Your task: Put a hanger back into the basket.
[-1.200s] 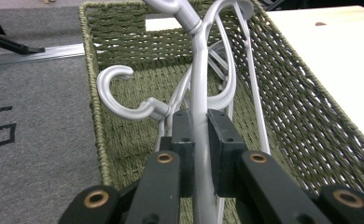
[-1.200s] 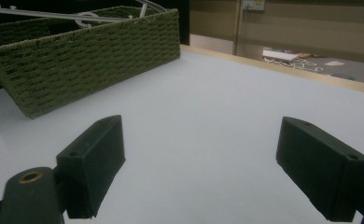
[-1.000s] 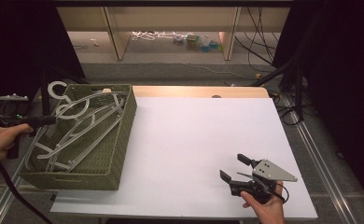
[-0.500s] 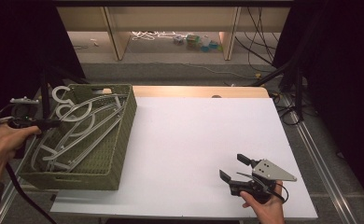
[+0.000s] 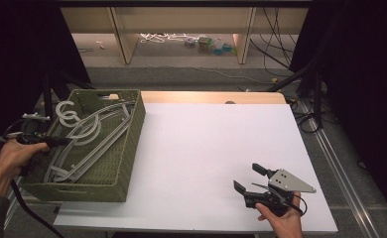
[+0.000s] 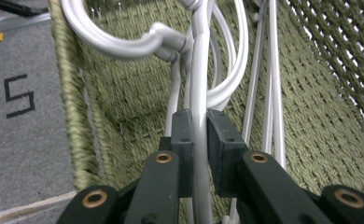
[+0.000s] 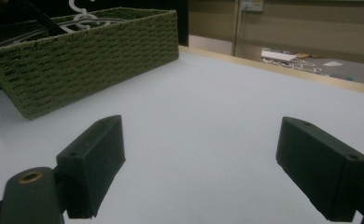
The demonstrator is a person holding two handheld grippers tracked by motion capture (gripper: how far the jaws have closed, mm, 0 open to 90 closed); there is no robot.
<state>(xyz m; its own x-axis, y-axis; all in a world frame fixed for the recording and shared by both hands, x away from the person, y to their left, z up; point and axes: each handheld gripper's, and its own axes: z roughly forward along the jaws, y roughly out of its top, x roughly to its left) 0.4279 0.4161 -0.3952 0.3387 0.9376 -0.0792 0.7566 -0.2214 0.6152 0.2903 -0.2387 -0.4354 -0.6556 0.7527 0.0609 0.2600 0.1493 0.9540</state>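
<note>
Left gripper [image 6: 199, 135]: jaws pinching thin grey-white plastic hanger [image 6: 199, 93] by its stem, just below hook, inside woven olive-green basket [image 6: 311, 116]. Light, stiff, slick; likely tangles with neighbouring hangers. Right gripper [image 7: 201, 163] spread wide, holding nothing, over white tabletop [image 7: 208, 107].

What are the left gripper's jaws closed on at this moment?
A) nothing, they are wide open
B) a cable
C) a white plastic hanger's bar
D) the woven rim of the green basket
C: the left gripper view shows the left gripper with both jaws pressed against a white plastic hanger lying in the green woven basket.
</note>
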